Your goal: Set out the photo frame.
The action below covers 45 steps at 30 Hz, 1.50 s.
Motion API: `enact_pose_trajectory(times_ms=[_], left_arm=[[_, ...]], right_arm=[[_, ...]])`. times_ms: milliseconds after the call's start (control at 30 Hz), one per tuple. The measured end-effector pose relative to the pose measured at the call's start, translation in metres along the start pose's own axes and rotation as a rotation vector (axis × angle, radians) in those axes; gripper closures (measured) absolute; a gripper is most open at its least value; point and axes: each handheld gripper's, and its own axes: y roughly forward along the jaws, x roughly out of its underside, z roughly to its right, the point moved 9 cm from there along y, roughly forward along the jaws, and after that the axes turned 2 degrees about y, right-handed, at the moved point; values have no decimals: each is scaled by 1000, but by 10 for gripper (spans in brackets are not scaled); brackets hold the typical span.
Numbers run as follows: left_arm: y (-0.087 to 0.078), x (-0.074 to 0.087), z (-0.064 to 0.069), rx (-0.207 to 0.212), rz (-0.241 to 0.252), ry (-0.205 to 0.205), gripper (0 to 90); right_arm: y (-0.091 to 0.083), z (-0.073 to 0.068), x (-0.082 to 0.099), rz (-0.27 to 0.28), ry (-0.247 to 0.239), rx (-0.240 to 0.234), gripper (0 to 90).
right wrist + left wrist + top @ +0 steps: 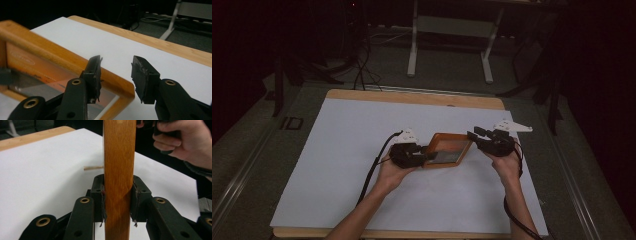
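Black jaws of the left gripper (pixel 117 202) are seen closed hard on the wooden rim of a framed tray (pixel 448 149), the pads pressing both faces of the rail, which stands upright between them in the left gripper view. From the high view the tray is judged to be lifted at that left edge and tilted, though whether its far side rests on the white sheet (pixel 362 150) cannot be told for certain in the dim light. A thin wooden peg (pixel 93 168) is seen jutting sideways from behind the rail.

Farther across, the right gripper (pixel 116 75) is held with its jaws partly open and nothing between the pads; its left jaw stands in front of the tray's rounded corner (pixel 120 87), the right jaw over bare sheet. The tray's near rail is seen running away to the left of those jaws, so the corner lies just left of the gap and slightly below it. A short shift leftward and down is judged necessary before that rail could be taken. The right hand (pixel 507 162) is the nearer one to that free edge. Beyond, the wooden table edge (pixel 412 96) is visible.
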Motion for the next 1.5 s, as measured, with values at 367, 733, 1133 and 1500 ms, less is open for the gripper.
enact_pose_trajectory(times_ms=[367, 733, 1133, 1500], left_arm=[[-14, -26, -9, 50, -26, 24, 695], [-14, -39, -7, 69, -62, 97, 695], [-13, -39, -2, 136, -50, 149, 686], [-14, -37, -11, 114, -1, 81, 503]], right_arm=[[7, -33, -4, 21, -81, -193, 534], [19, -58, -1, -26, -188, -303, 447], [27, -75, -2, -41, -258, -413, 459], [10, -74, 4, -43, -302, -453, 681]])
